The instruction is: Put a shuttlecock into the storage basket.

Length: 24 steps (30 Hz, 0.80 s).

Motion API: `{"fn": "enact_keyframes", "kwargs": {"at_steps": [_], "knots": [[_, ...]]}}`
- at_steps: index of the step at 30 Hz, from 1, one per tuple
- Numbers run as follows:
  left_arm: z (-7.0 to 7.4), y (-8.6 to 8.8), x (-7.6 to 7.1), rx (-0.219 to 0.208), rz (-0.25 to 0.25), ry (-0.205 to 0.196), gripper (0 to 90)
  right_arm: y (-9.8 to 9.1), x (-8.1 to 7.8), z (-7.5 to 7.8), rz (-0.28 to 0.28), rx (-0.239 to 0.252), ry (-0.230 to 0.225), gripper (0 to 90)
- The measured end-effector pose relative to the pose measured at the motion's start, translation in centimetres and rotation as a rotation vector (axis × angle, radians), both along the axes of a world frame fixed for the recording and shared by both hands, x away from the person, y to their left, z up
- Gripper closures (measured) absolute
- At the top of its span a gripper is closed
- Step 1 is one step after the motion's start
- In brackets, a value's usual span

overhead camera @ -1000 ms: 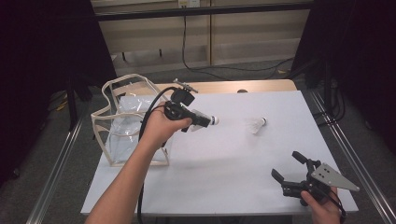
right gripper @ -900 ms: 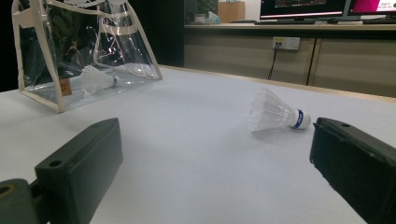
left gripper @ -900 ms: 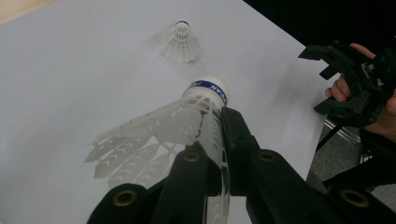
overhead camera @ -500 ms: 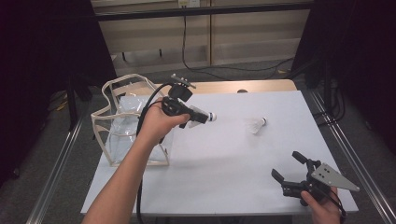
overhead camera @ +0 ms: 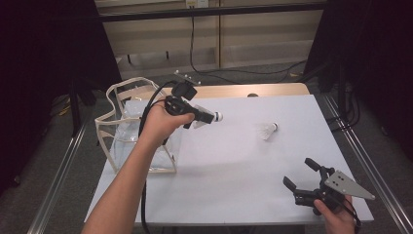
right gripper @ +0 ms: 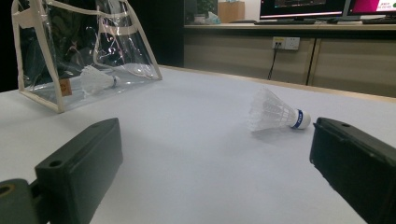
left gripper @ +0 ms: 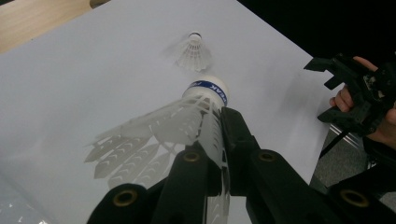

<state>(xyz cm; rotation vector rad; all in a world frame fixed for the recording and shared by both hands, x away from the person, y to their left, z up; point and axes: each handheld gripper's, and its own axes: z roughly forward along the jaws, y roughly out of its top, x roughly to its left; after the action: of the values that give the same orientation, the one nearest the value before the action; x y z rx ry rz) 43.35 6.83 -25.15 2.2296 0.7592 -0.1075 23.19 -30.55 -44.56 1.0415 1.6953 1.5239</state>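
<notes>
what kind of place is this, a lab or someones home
Most likely a lab or office recording setup: a white-topped table fenced by metal rails, dark curtains at both sides, and computer monitors on a wooden counter behind.

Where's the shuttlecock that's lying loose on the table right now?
In the high view the loose shuttlecock lies on the white table, right of centre, beyond the open right gripper.

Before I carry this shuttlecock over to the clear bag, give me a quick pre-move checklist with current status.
1. left gripper shut on held shuttlecock: ok, pinched by the feathers.
2. Cork end free of the jaws: ok.
3. clear bag upright, top open: ok.
4. Room in bag beside the bagged shuttlecock: ok.
5. right gripper clear of the path: ok, open at the near table edge.
6. Second shuttlecock on the table, still to collect: not ok.
</notes>
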Motion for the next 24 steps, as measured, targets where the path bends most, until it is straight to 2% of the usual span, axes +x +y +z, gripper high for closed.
{"fn": "enact_keyframes", "kwargs": {"at_steps": [24], "knots": [[1.9, 0.9, 0.9, 0.006, 0.039, -0.014, 88.1, 0.0, 0.0, 0.0, -0.001, 0.002, 0.001, 2.2]]}}
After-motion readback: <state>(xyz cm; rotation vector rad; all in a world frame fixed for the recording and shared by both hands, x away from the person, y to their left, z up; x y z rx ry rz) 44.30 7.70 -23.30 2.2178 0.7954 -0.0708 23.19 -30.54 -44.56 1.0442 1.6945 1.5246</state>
